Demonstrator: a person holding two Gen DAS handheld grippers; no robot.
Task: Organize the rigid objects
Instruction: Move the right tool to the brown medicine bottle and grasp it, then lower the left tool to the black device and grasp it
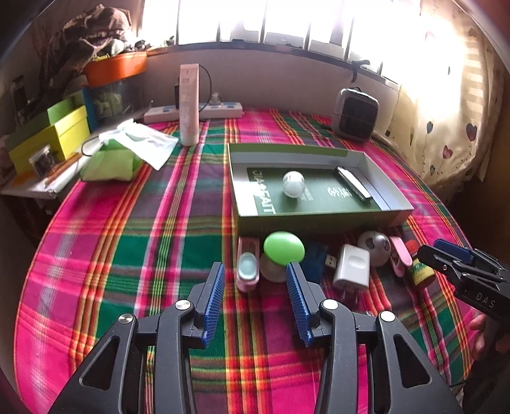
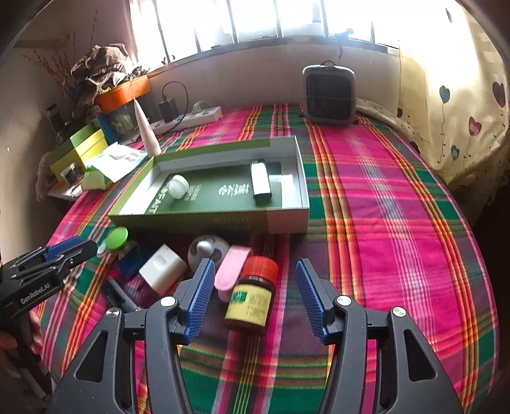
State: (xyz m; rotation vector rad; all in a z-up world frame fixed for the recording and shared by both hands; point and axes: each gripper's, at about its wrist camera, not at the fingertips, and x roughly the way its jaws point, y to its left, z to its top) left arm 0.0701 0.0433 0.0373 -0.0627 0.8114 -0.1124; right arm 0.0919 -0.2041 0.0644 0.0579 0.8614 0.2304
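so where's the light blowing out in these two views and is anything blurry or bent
Left wrist view: the window and the curtain at right are washed out white, and the tablecloth bows with fisheye curvature. Right wrist view: the window blows out the same way, and the pink case near the right gripper looks soft.

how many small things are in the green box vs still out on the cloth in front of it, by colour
In the green box:
white: 2 (round white piece, white flat bar)

On the cloth in front:
green: 1 (green-topped piece)
pink: 2 (pink case, pink clip)
white: 1 (charger)
blue: 1 (blue block)
grey: 1 (round grey piece)
red-capped: 1 (bottle)

Total: 9
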